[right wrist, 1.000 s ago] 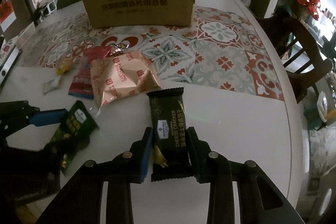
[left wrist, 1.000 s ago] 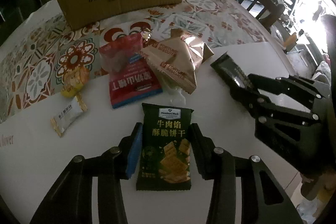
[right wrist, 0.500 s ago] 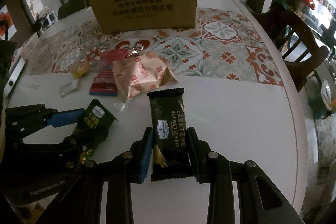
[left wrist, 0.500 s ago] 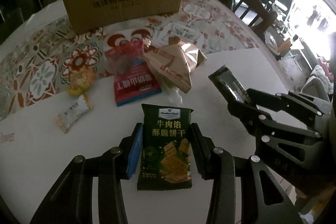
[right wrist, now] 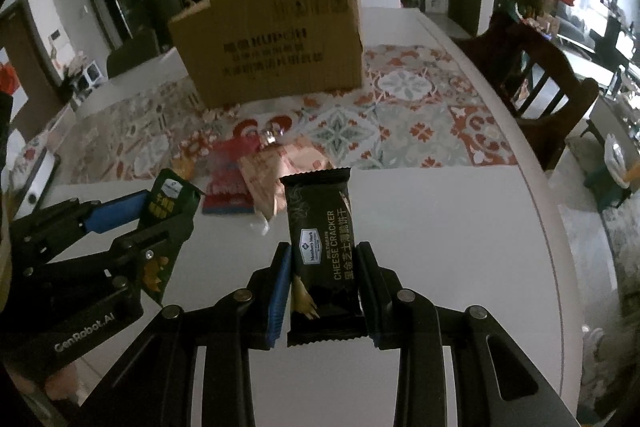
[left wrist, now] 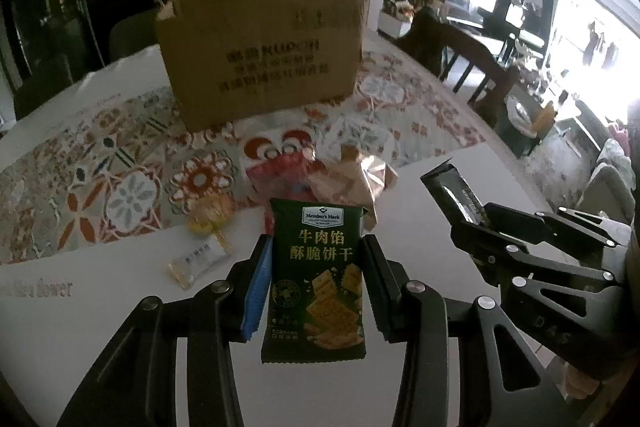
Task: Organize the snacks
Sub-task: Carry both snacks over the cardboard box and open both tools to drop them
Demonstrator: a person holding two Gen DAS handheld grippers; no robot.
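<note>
Both grippers grip packets: left gripper point(left wrist: 316, 267) green packet point(left wrist: 316, 279), right gripper point(right wrist: 323, 267) black packet point(right wrist: 320, 247).

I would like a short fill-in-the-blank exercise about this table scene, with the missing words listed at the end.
1. The left gripper is shut on a ____ packet of biscuits.
2. The right gripper is shut on a black packet labelled "cheese ____".
3. At the far side of the table stands a cardboard ____.

Missing words: green; cracker; box
</note>
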